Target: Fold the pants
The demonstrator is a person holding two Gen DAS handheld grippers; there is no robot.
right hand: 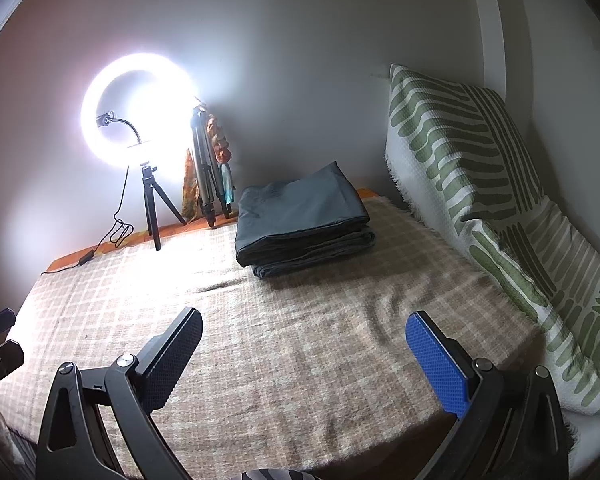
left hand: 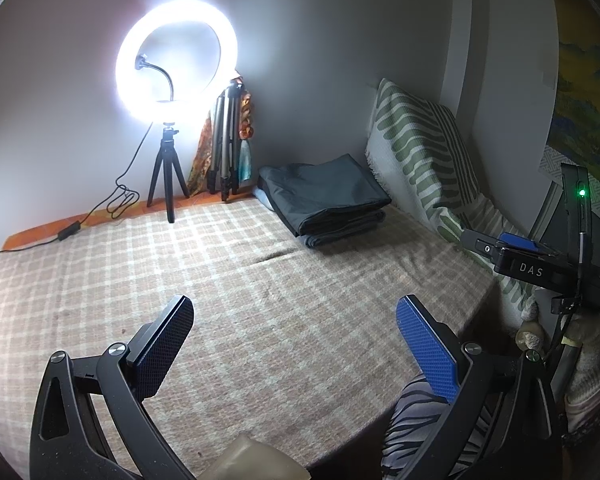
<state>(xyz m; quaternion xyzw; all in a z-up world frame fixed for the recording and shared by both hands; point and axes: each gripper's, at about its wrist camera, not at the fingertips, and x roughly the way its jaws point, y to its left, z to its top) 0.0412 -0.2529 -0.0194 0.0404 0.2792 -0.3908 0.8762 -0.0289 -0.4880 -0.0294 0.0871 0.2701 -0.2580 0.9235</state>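
Observation:
Dark grey pants lie folded in a neat stack at the far side of the checked blanket, near the wall; they also show in the right wrist view. My left gripper is open and empty, held above the near part of the blanket, well short of the pants. My right gripper is open and empty too, also over the near blanket. The right gripper's body shows at the right edge of the left wrist view.
A lit ring light on a small tripod stands at the back left with its cable on the surface. A folded tripod leans against the wall. A green-striped cushion lines the right side.

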